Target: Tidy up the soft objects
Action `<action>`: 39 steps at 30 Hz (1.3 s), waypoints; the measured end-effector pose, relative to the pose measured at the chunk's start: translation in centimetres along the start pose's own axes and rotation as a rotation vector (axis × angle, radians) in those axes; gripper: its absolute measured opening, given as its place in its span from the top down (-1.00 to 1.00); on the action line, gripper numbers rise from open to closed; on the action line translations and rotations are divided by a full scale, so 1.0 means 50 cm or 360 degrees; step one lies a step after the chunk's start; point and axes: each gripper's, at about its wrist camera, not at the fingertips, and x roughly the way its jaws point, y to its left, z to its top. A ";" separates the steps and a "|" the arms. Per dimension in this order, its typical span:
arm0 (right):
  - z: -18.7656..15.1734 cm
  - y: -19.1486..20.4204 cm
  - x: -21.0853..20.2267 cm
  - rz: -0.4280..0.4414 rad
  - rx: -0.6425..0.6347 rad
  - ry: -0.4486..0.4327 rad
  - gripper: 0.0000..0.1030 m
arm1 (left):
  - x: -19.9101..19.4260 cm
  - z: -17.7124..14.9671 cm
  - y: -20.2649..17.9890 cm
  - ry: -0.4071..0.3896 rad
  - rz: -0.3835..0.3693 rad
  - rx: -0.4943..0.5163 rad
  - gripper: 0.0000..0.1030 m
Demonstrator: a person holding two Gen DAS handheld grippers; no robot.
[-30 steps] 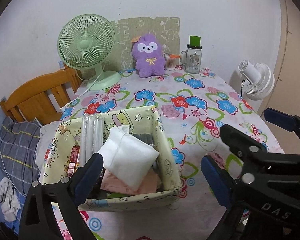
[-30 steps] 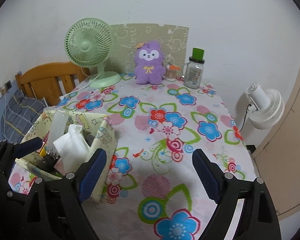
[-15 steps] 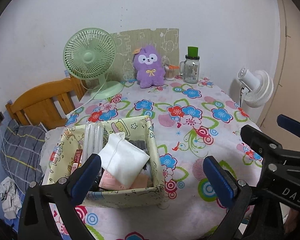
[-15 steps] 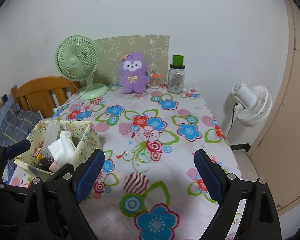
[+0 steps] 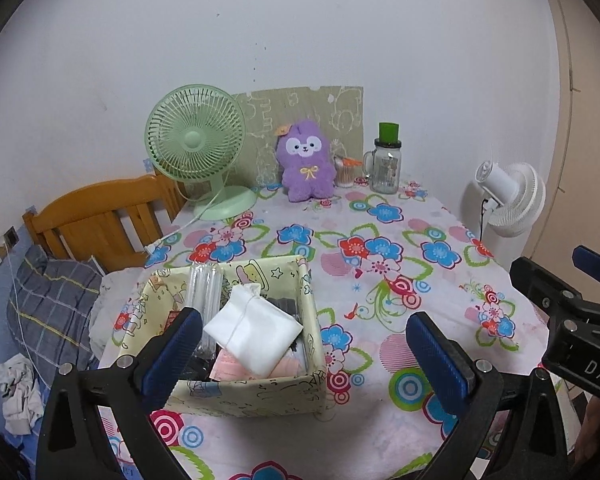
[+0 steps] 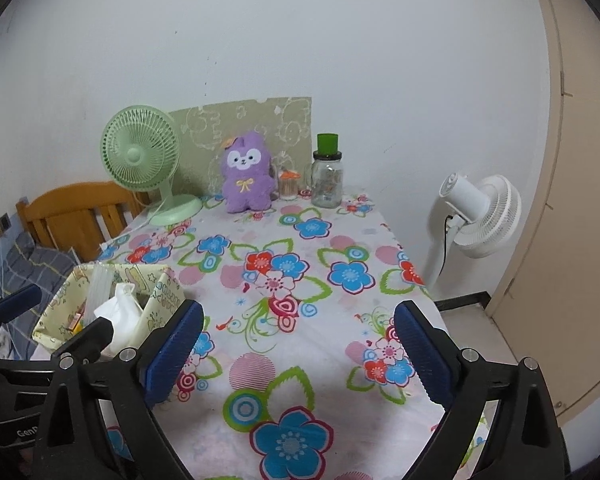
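Both grippers are pulling back from the table (image 5: 380, 288). Left gripper (image 5: 304, 354) and right gripper (image 6: 298, 350) are hanging with jaws spread wide, holding nothing. A white pouch (image 5: 254, 332) is lying in the box (image 5: 244, 396) near the table's left edge. Open cloth is stretching ahead to the purple plush (image 6: 246, 174), sitting between green fan (image 6: 140, 150) and jar (image 6: 327, 178) against the wall.

Box contents: the white pouch (image 5: 254, 334) covered most items in the patterned box (image 5: 244, 394), lower centre.
Jar label: print on the glass jar (image 5: 385, 166) was too small to read.
Right gripper (image 5: 580, 300): cut off at the right edge.
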 end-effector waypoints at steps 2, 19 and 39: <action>-0.002 0.000 -0.006 0.0005 0.0016 -0.0015 -0.93 | -0.006 0.001 0.000 -0.0014 -0.0007 0.0002 -1.00; -0.013 -0.004 -0.020 -0.0011 0.0046 -0.0084 -1.00 | -0.015 -0.010 0.021 -0.0070 -0.0024 -0.0093 -1.00; -0.021 -0.006 -0.002 -0.0016 0.0046 -0.0079 -1.00 | 0.002 -0.014 0.030 -0.0075 -0.0012 -0.0101 -1.00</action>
